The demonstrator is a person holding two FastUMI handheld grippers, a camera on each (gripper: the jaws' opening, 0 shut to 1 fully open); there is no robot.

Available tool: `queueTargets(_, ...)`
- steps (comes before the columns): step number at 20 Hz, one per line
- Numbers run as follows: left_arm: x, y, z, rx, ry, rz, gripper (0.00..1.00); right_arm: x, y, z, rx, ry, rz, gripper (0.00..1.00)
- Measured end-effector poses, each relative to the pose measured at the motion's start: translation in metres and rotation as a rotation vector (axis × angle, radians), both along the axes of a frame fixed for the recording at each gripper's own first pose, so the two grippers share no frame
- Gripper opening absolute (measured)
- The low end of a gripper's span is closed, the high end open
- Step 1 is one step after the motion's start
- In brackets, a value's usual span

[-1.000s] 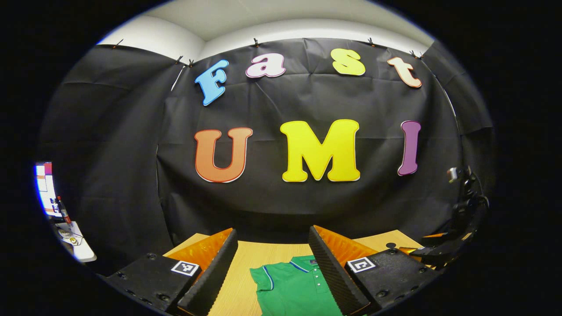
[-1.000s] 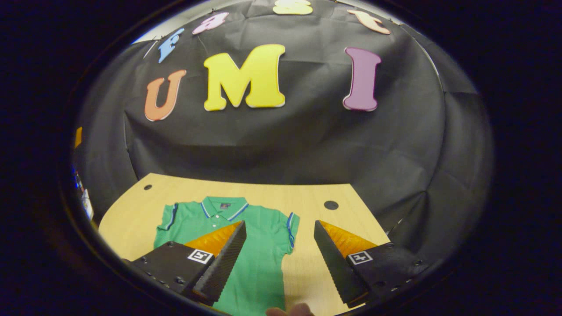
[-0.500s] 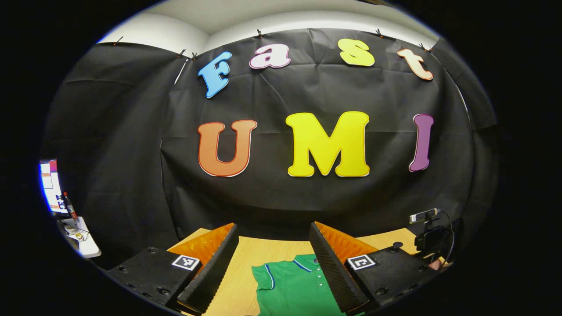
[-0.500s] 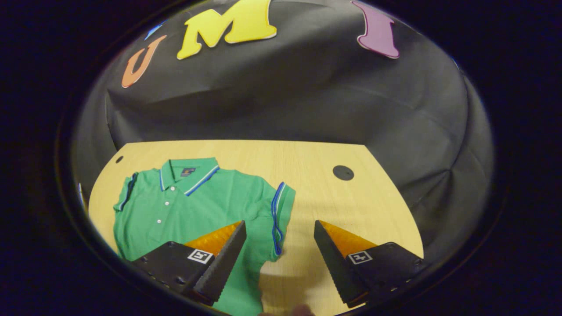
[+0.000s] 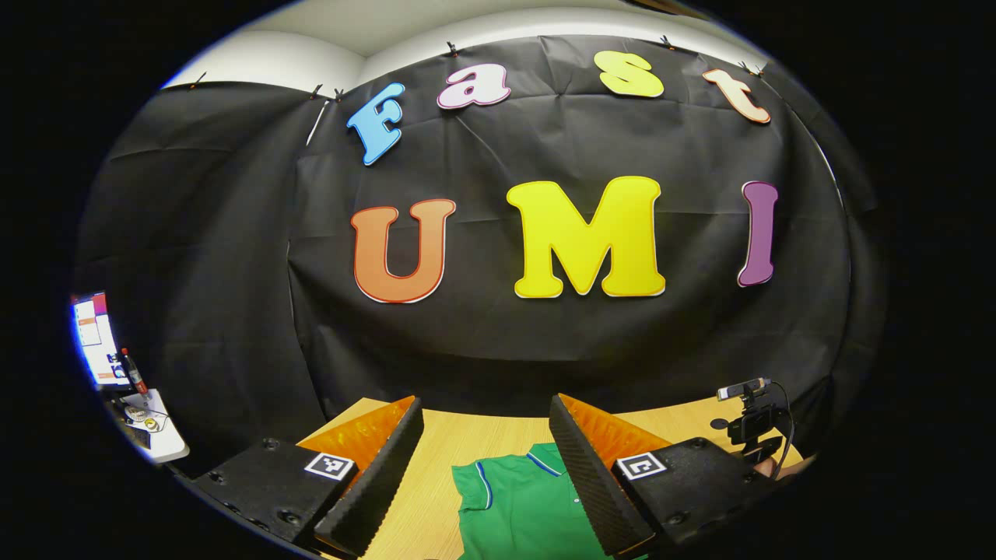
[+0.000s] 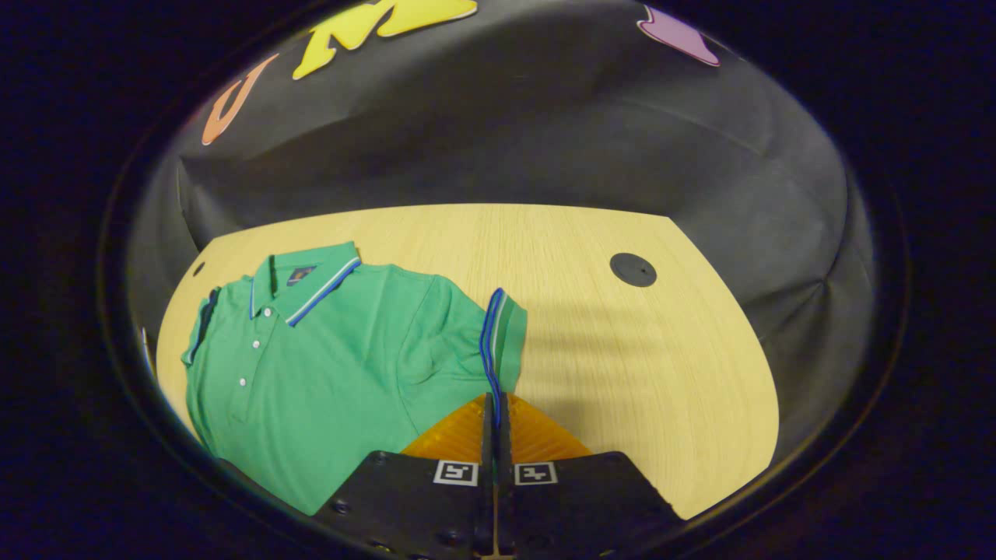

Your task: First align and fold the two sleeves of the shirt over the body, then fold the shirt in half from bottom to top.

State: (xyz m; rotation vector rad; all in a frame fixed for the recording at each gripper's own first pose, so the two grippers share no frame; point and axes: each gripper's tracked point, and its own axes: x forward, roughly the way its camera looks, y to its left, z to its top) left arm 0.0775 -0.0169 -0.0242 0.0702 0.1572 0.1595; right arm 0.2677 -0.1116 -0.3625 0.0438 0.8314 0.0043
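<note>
Shirt (image 6: 327, 365) lies flat on the pale wood surface (image 6: 622, 350) in my right gripper view, green with blue-and-white trim, collar (image 6: 303, 284) toward 11 o'clock and the body running down to 7 o'clock. That view takes in most of the garment, both short sleeves and the button placket, plus a dark round cap (image 6: 633, 269) set in the surface at 1 o'clock. My left gripper view looks more level: the shirt (image 5: 517, 505) shows as a small patch of collar and one sleeve at 6 o'clock, with a monitor and a cluttered side table (image 5: 144, 420) at 9 o'clock and a small camera on a stand (image 5: 748, 416) at 4 o'clock.

My right gripper (image 6: 496, 408) has its fingers pressed together on the striped cuff of the sleeve (image 6: 502, 334) at the shirt's near side edge. My left gripper (image 5: 486, 467) stands wide open above the surface, holding nothing, the collar visible between its fingers.
</note>
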Motion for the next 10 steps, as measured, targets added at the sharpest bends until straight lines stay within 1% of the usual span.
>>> queueTargets(1,0.0,-0.001,0.001,0.001,-0.004,-0.003,1.0,-0.004,0.002,0.002,0.009,0.007,0.009,0.02)
queueTargets(2,0.0,-0.004,0.002,0.0,-0.006,-0.009,1.0,-0.002,0.002,0.004,0.013,-0.005,0.015,0.0)
queueTargets(5,0.0,-0.004,0.004,-0.006,-0.015,-0.009,1.0,-0.001,0.011,0.032,0.034,-0.044,0.022,0.0)
queueTargets(7,-0.002,-0.003,0.004,-0.017,-0.018,-0.006,1.0,-0.001,0.025,0.049,0.057,-0.074,0.021,0.0)
queueTargets(10,-0.009,0.001,-0.002,-0.047,0.002,0.009,1.0,0.001,0.055,0.064,0.079,-0.073,0.006,0.0)
